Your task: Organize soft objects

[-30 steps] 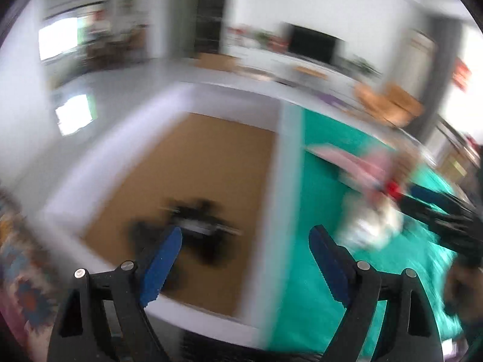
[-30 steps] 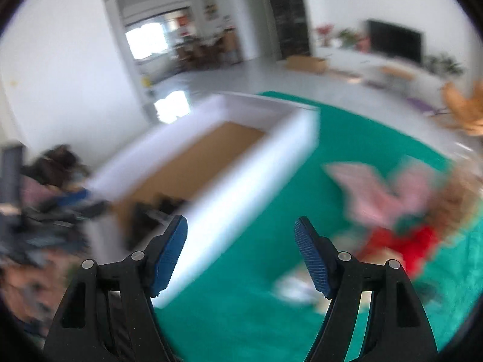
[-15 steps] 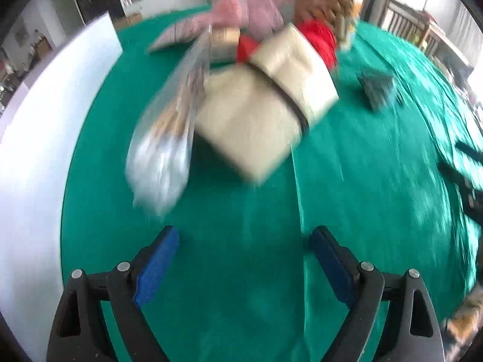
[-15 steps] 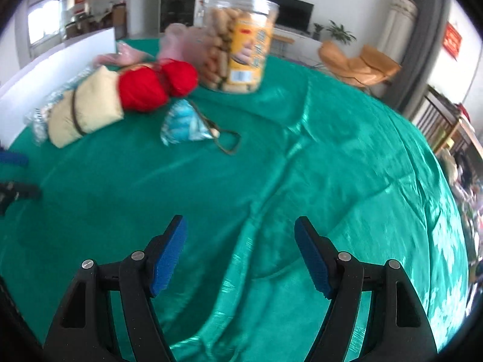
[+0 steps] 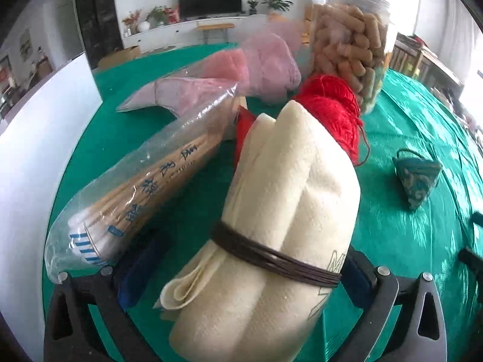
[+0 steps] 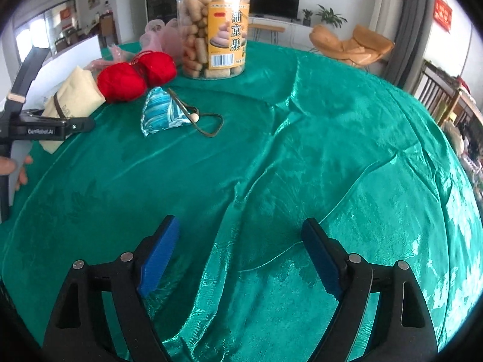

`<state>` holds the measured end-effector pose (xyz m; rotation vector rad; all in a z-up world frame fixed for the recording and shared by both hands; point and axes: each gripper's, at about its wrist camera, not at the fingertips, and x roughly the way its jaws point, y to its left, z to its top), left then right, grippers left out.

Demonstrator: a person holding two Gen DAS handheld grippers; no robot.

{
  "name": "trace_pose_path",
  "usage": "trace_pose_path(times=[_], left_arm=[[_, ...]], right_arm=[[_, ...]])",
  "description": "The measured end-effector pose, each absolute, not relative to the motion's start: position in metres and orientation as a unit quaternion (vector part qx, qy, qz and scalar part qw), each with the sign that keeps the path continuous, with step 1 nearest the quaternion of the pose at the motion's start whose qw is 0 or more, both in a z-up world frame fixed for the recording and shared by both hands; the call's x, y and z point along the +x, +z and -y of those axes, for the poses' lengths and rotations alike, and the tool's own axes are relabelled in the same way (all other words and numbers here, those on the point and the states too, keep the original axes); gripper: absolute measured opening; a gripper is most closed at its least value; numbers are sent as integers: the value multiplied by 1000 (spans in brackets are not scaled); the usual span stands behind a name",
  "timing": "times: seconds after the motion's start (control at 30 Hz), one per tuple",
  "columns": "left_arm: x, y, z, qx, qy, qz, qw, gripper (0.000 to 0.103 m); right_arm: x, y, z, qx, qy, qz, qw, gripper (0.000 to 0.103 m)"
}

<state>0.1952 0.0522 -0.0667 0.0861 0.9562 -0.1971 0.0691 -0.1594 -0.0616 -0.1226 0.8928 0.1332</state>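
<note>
Now the left gripper (image 5: 241,274) stands with its blue pads apart around the cream rolled cloth bundle tied with brown cord (image 5: 286,211), whose long axis runs forward toward the frame's centre. Lower in its own view, the right gripper (image 6: 238,256) is wide apart, empty, farther away.

Home living room, wall television (image 6: 275,1), orange lounge chair (image 6: 351,46), potted plants (image 6: 329,16), green-clothed table (image 6: 332,138)

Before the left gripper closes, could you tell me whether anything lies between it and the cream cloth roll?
Nothing visible does. The cream cloth roll already lies between the open left gripper's fingers. The bag of chopsticks lies close beside the left finger, and the red yarn touches the roll's far end.
</note>
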Motion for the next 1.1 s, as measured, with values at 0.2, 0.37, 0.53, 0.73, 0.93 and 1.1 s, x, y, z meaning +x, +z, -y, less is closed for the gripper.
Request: trace_pose_path(times=[0.2,0.37,0.53,0.73,0.93,1.1], left_arm=[[198,-67,-54,43,-94,-459,883,103],[197,-67,-53,43,-94,-459,883,103],[197,-67,-53,43,-94,-458,883,103],[196,-67,-53,43,-94,-458,883,103],[196,-67,-53,43,-94,-458,883,103],[197,-67,-53,43,-94,-458,883,103]], right_arm=[[69,-62,159,-59,64,-431,898,86],[71,-62,160,-54,66,-433,898,86],[71,-62,160,-54,66,-433,898,86],[71,-62,160,-52,66,-433,897,86],[72,-63,161,-51,67,-433,897,86],[72,-63,161,-51,67,-434,897,86]])
